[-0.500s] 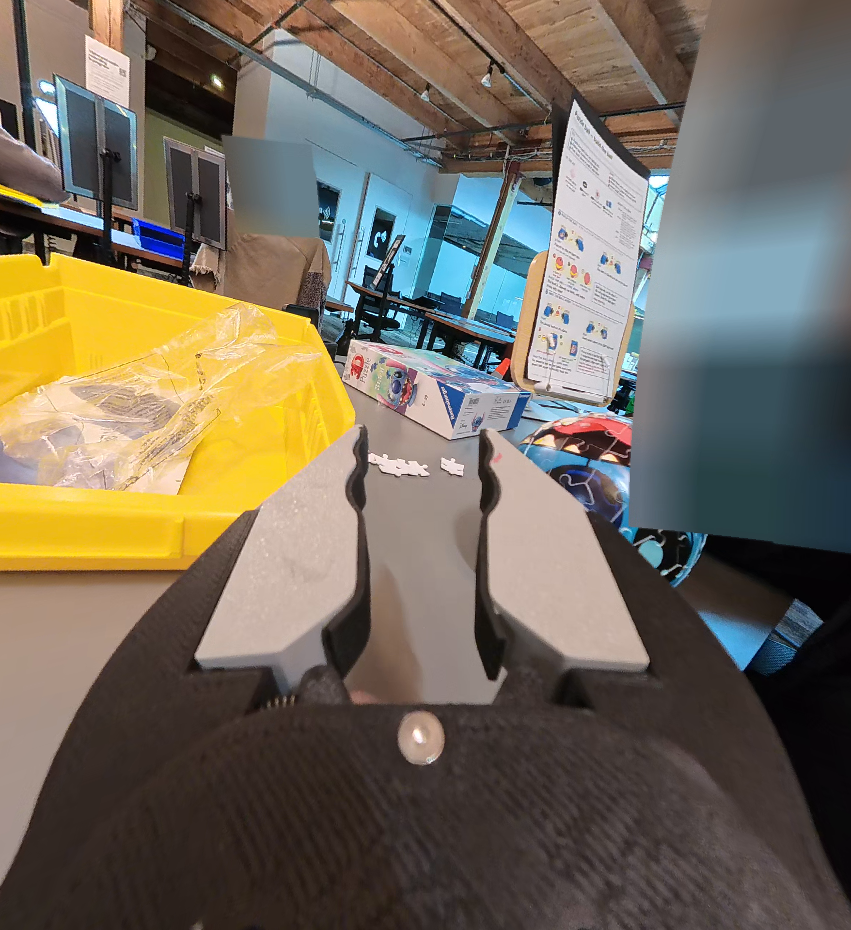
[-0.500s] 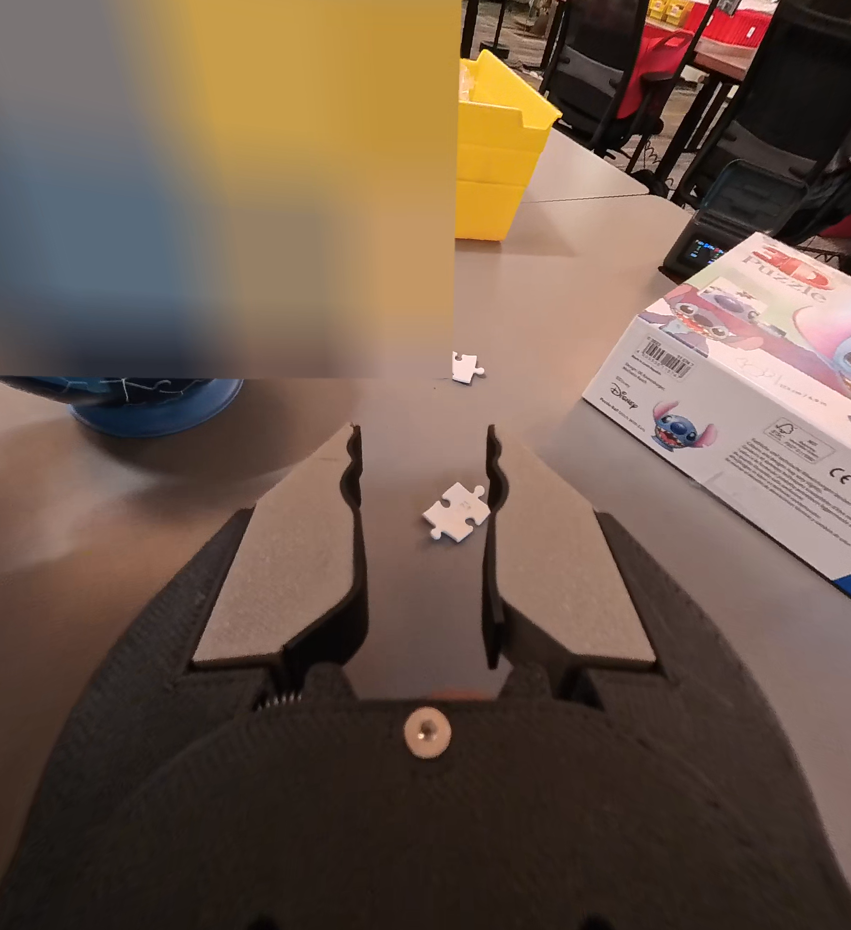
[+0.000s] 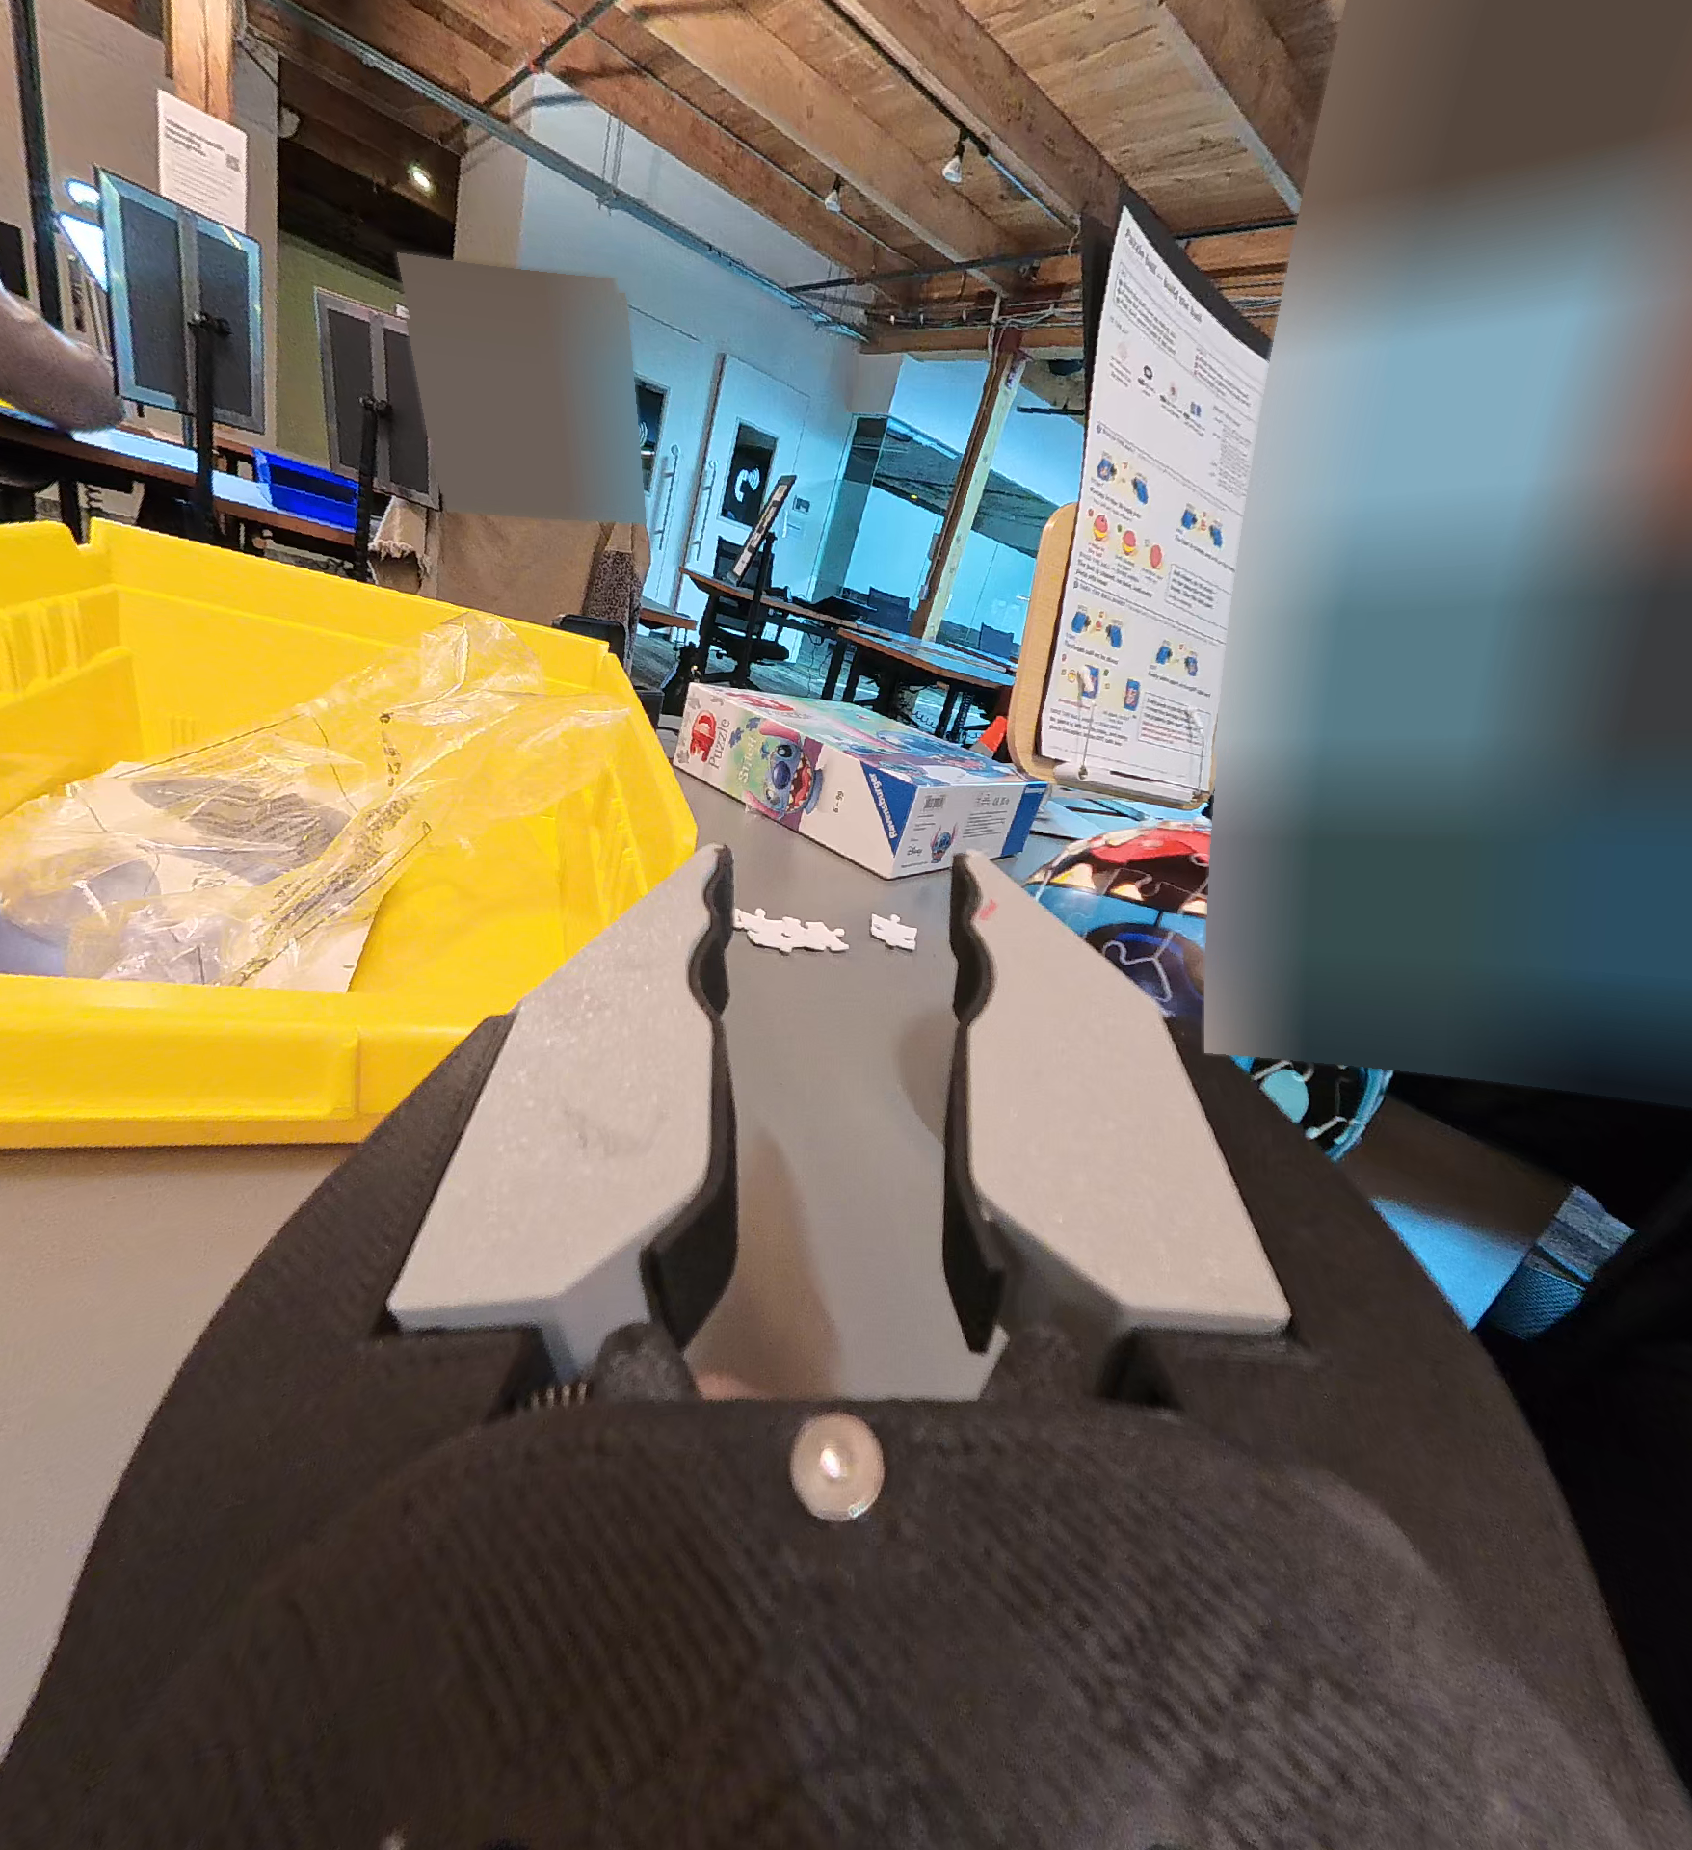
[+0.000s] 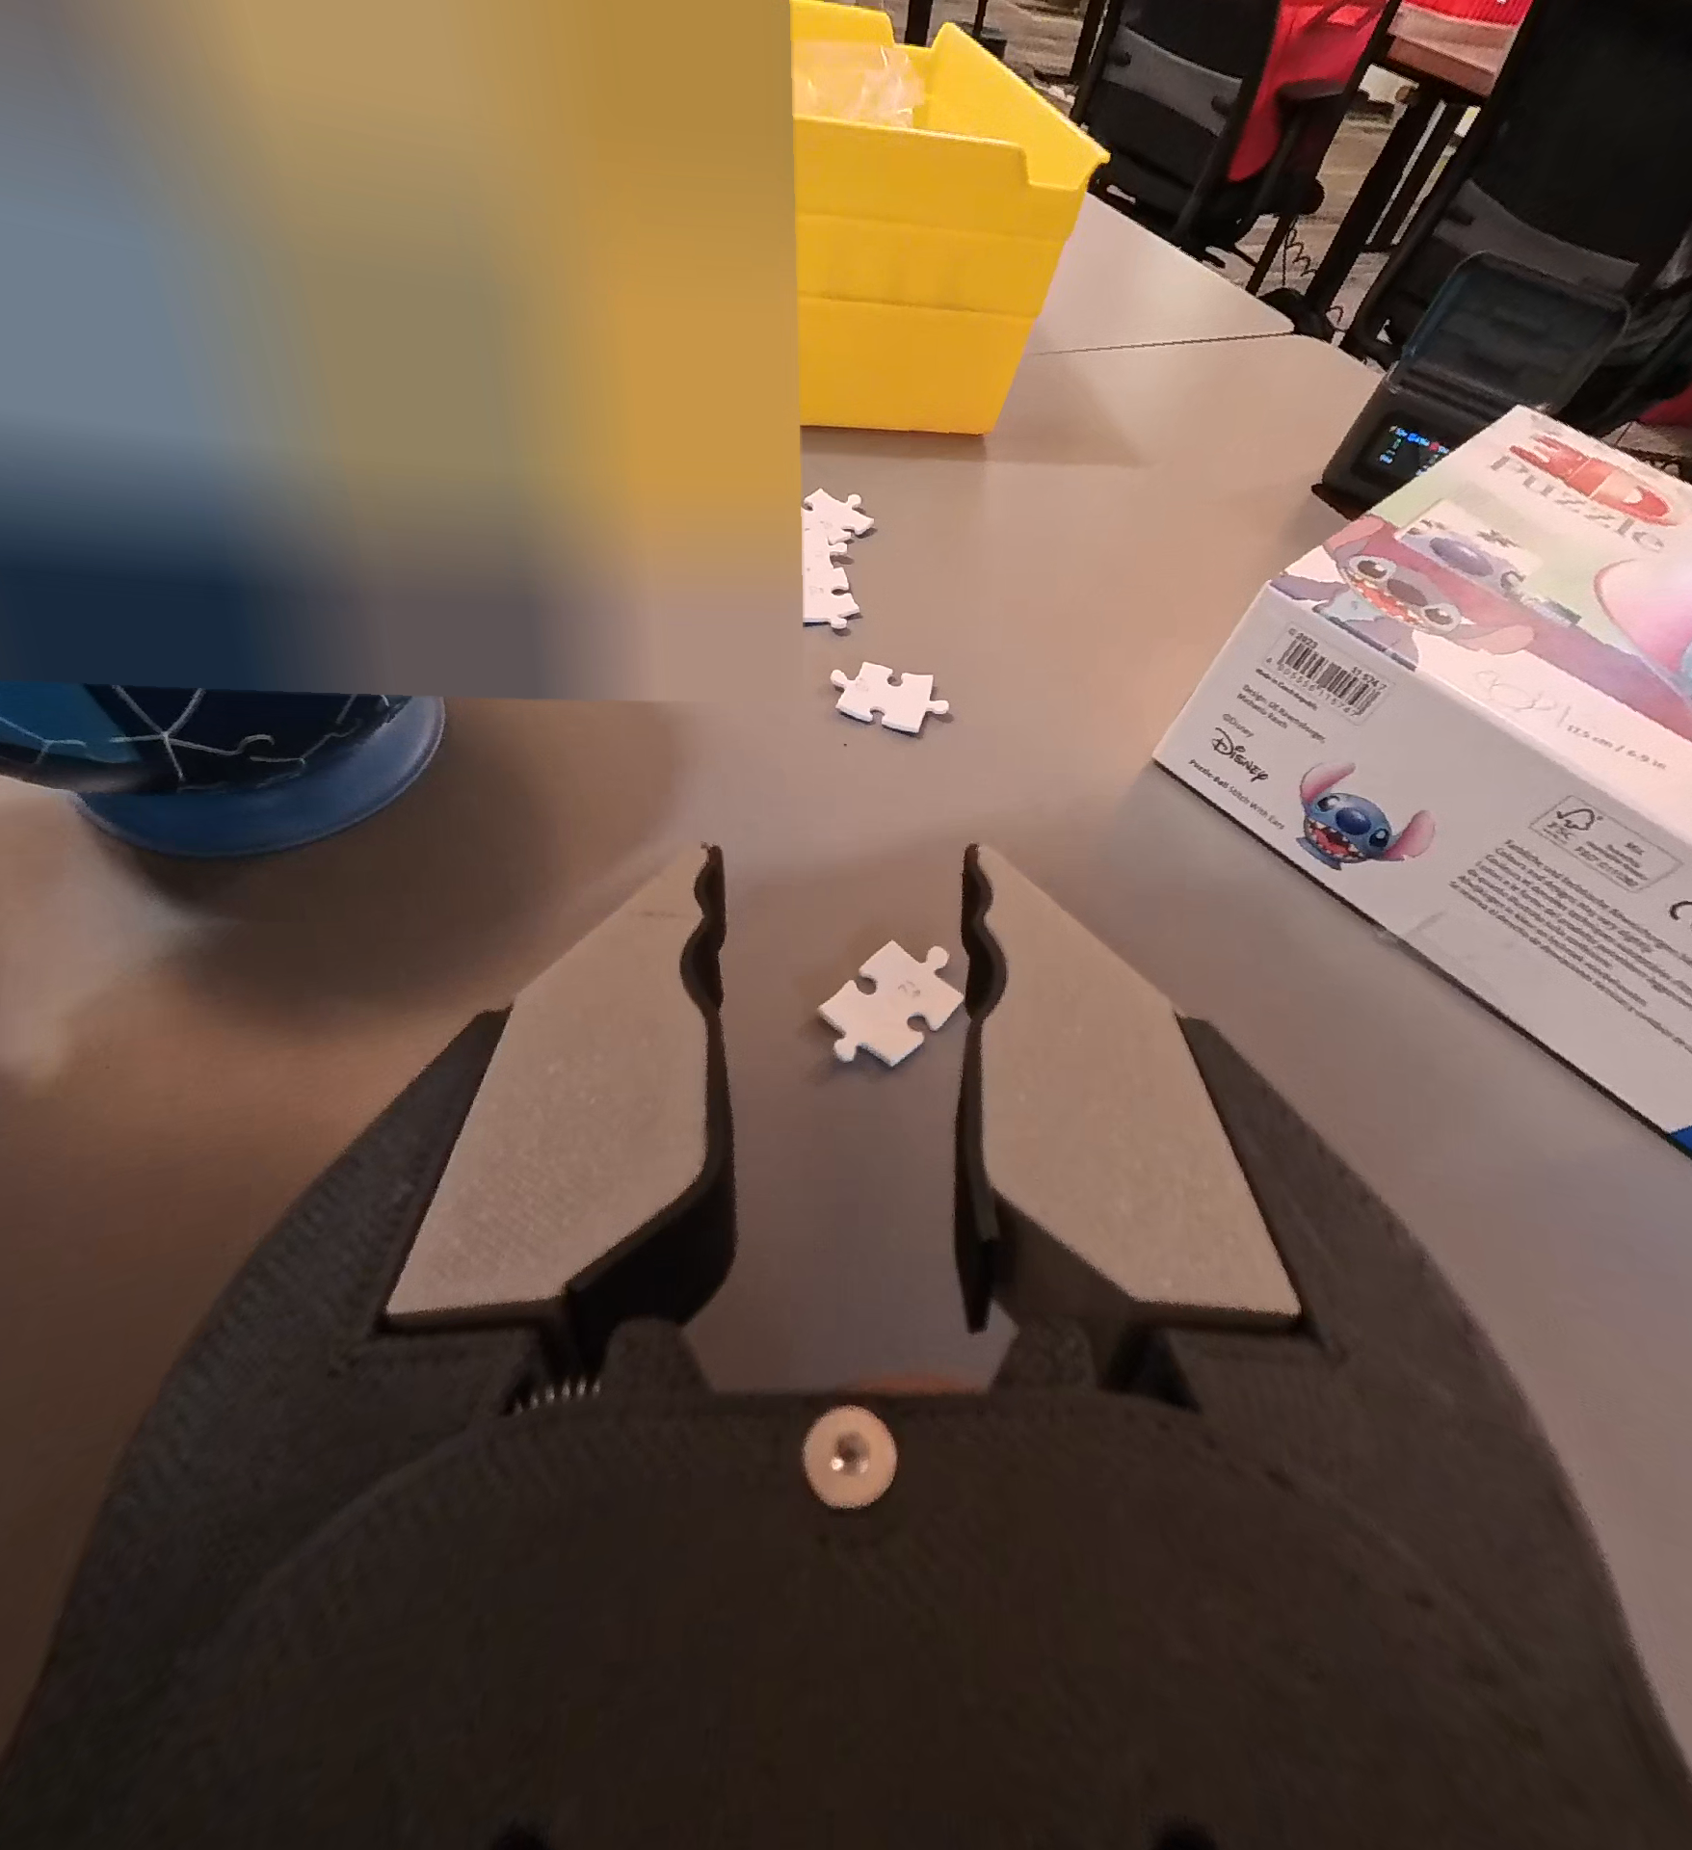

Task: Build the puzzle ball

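now, step: lift the white puzzle piece (image 4: pixel 890 1001) lying between the right gripper (image 4: pixel 842 881) fingers
right gripper: spread apart, empty
left gripper (image 3: pixel 837 891): apart, empty
tip: lower flat, centre, pinch its edges

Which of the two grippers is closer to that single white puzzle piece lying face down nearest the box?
Right. The right gripper is open with the piece lying between its fingers. The left gripper is open farther back beside the yellow bin.

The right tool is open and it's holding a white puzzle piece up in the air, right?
Not quite. The right tool is open, but the white puzzle piece lies flat on the grey table between its fingers, not lifted. The right wrist view shows this.
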A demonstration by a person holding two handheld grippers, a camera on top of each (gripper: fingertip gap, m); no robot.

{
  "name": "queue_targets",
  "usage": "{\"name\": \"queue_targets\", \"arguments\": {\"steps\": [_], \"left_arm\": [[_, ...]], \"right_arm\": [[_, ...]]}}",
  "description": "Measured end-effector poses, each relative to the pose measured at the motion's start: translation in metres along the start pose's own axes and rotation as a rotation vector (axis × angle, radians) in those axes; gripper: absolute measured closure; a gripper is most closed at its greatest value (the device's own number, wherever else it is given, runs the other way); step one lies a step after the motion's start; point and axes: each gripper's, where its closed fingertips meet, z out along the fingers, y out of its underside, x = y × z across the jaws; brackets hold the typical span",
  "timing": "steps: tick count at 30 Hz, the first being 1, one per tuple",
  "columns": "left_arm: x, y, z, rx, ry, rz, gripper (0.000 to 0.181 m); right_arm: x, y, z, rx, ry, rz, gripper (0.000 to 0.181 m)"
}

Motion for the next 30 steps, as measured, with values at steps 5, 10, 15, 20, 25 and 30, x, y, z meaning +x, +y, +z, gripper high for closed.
{"name": "queue_targets", "arguments": {"steps": [5, 10, 15, 20, 25, 30], "left_arm": [[-0.002, 0.002, 0.002, -0.020, 0.012, -0.029, 0.140], [-0.003, 0.004, 0.003, -0.029, 0.029, -0.064, 0.138], [-0.003, 0.000, 0.000, -0.003, 0.034, -0.067, 0.139], [-0.001, -0.001, -0.001, 0.007, 0.048, -0.067, 0.139], [-0.001, 0.000, 0.000, -0.005, 0.052, -0.066, 0.139], [-0.002, 0.001, 0.000, -0.008, 0.050, -0.079, 0.139]], "right_arm": [[0.002, -0.013, 0.018, -0.007, -0.049, -0.027, 0.139], [0.022, -0.040, 0.077, -0.070, -0.112, -0.158, 0.143], [0.017, -0.068, 0.166, -0.138, -0.293, -0.034, 0.141], [-0.007, -0.045, 0.214, -0.331, -0.360, -0.089, 0.139], [-0.016, -0.038, 0.219, -0.362, -0.377, -0.135, 0.150], [-0.005, -0.043, 0.216, -0.336, -0.331, -0.156, 0.151]]}}
